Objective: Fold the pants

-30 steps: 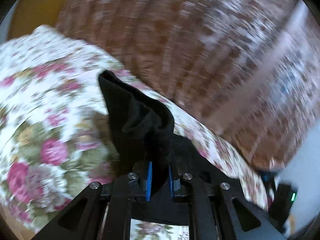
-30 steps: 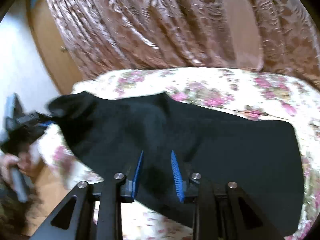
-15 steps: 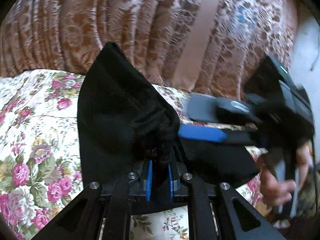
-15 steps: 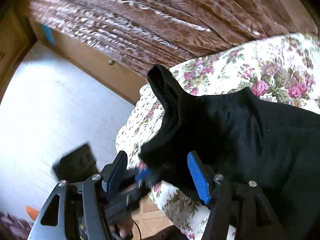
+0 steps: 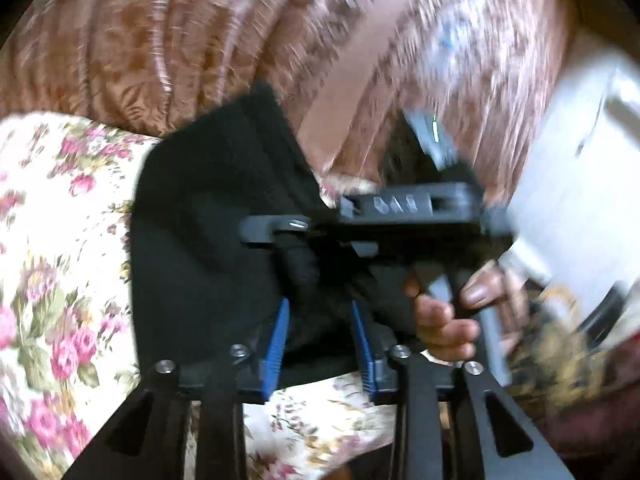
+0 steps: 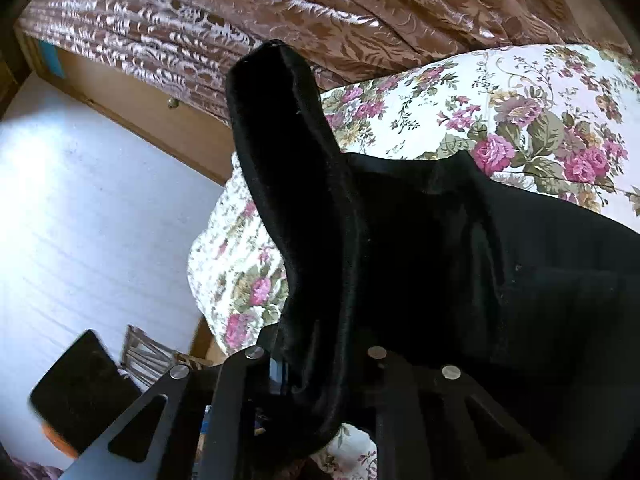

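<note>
The black pants lie on a flowered bedspread, with one edge lifted into an upright fold. My right gripper is closing on the base of that fold, and the cloth hides its fingertips. In the left wrist view the right gripper reaches in from the right and pinches the black cloth, with a hand on its handle. My left gripper is opening. Its blue pads stand apart, with slack black cloth between them.
Brown patterned curtains hang behind the bed. A white wall and a wooden frame lie to the left. A blurred black object sits low at the left. The bedspread spreads left of the pants.
The right gripper swung in beside the left, opened wide around the raised fold and closed on it. The left gripper's pads, shut on that cloth before, have now spread apart.
</note>
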Motion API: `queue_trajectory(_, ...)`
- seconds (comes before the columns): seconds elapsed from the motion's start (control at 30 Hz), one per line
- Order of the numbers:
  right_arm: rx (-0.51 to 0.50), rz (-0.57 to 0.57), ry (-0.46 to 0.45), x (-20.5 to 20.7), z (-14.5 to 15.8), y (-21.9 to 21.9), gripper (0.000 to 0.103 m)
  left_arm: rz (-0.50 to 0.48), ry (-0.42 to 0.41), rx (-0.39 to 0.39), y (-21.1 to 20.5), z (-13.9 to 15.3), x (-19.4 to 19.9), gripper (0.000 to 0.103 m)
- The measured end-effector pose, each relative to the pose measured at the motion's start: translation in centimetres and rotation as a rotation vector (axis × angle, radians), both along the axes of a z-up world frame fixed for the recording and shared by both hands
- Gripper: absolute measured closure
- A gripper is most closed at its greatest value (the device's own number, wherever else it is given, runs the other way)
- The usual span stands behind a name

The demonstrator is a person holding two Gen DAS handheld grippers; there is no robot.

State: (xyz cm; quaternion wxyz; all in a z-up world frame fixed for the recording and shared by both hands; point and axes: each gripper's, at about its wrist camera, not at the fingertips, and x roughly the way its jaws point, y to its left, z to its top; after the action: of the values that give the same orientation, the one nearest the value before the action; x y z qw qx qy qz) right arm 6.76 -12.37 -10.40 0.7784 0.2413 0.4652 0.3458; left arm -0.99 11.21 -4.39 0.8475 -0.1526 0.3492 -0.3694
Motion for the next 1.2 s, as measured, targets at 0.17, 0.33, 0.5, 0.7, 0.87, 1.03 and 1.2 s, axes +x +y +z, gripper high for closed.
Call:
queue_trajectory(0.17,0.084,-0.003,-0.024,-0.7,1.6,-2.1,0.087,0.224,0.092,-0.049,7.5,-1.1,1.0,0.059)
queue_trajectory(0.33,0.122,-0.023,-0.083,-2.4,4.2,-4.7,0.087,0.297,0.122,-0.036,8.6,-1.8,2.1,0.059)
queue_trajectory(0.5,0.11,-0.061,-0.134,-4.7,6.4,-8.4,0.087,0.201,0.12,-0.034,3.8,-1.4,4.1,0.059)
queue_trajectory(0.7,0.055,-0.137,-0.126,-6.6,6.2,-13.8,0.087,0.011,0.131,0.006,-3.9,-2.1,4.9,0.059)
queue_trajectory(0.87,0.012,-0.213,-0.073,-8.0,3.9,-19.0,0.087,-0.131,0.169,0.085,-9.2,-3.7,3.8,0.059)
queue_trajectory(1.03,0.007,-0.297,0.026,-8.2,-0.3,-23.0,0.087,-0.18,0.169,0.106,-11.5,-4.4,2.6,0.059)
queue_trajectory(1.2,0.035,-0.369,0.098,-8.4,-4.1,-25.6,0.085,-0.22,0.174,0.115,-12.8,-4.4,2.3,0.059)
